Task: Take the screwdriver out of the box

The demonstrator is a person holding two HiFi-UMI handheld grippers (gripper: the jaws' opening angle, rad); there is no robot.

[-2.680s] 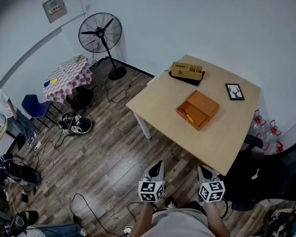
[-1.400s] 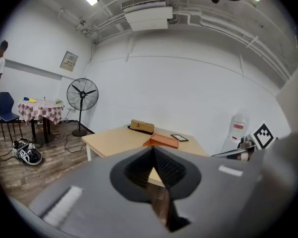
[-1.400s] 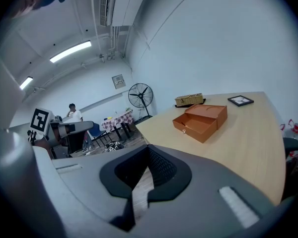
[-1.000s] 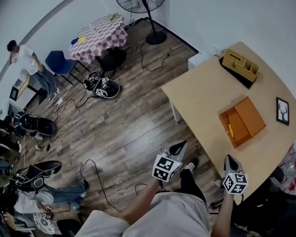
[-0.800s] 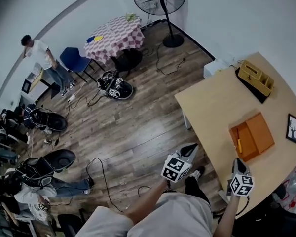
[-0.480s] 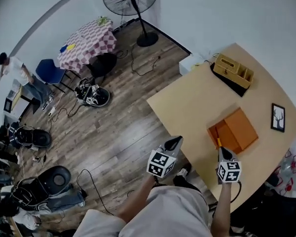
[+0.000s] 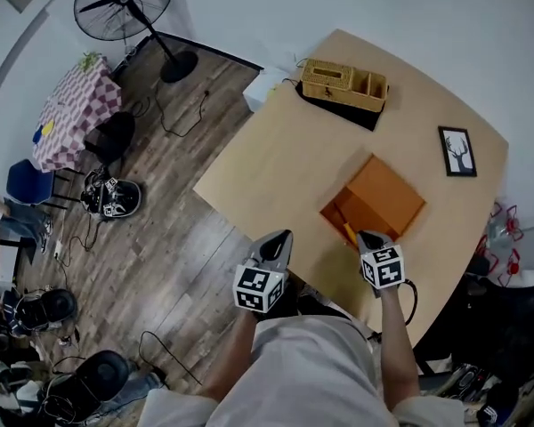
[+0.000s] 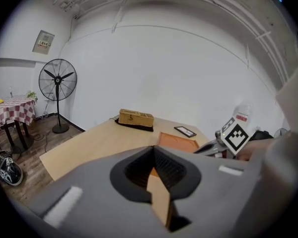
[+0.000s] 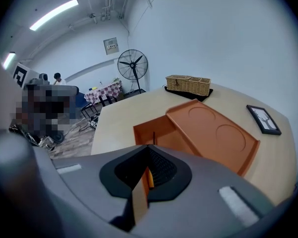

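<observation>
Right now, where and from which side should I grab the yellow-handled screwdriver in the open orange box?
Probably the thick handle of the yellow-handled screwdriver, its near end. Come from above, jaws across it: it lies flat inside the orange box, thin shaft pointing away.

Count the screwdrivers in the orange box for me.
1. The screwdriver lies in the open end of the orange box. The lid covers the rest of the box, so more may be hidden beneath it.
</observation>
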